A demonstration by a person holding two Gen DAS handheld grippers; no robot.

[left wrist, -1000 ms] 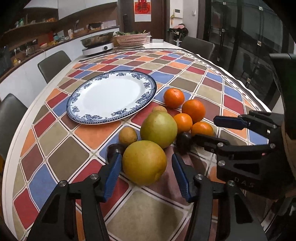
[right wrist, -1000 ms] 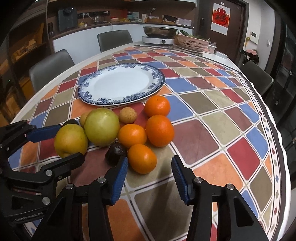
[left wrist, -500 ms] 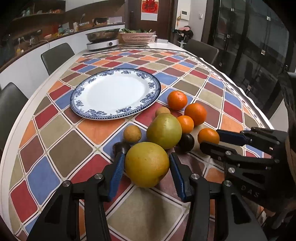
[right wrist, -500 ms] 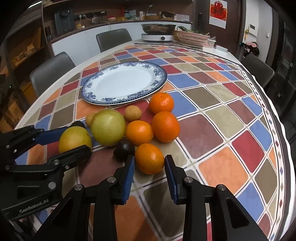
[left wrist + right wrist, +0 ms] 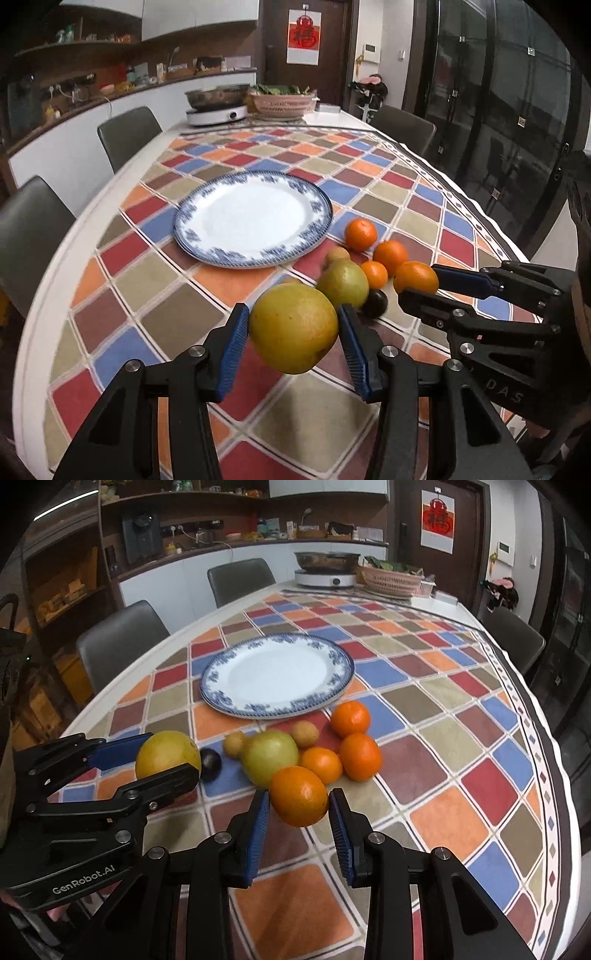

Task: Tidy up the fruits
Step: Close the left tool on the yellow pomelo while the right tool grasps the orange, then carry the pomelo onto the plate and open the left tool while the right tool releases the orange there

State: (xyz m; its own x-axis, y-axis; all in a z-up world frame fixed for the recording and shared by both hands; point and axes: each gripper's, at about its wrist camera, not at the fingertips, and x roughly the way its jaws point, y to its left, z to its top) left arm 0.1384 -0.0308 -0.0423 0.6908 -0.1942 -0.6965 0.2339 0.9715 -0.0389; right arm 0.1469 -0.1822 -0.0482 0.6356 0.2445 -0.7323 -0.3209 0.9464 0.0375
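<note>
- Left wrist view: the left gripper (image 5: 293, 328) has its fingers clamped on the yellow pomelo (image 5: 293, 328), lifted off the bench (image 5: 166, 321).
- Right gripper (image 5: 298, 808): fingers clamped on an orange (image 5: 299, 795), also raised.
- Risk: both fruits are round and pinched near their widest part, so a jolt or tilt could let one slip, drop into the pile (image 5: 295, 749) and scatter it; the two grippers sit close and could collide heading for the plate.
- Plate (image 5: 207, 254): nothing on it; the remaining fruit lies beside it.

small brown fruit (image 5: 291, 280) mostly hidden behind held yellow pomelo (image 5: 293, 328) (only its top shows), counter clutter (image 5: 110, 79) blurred
</note>
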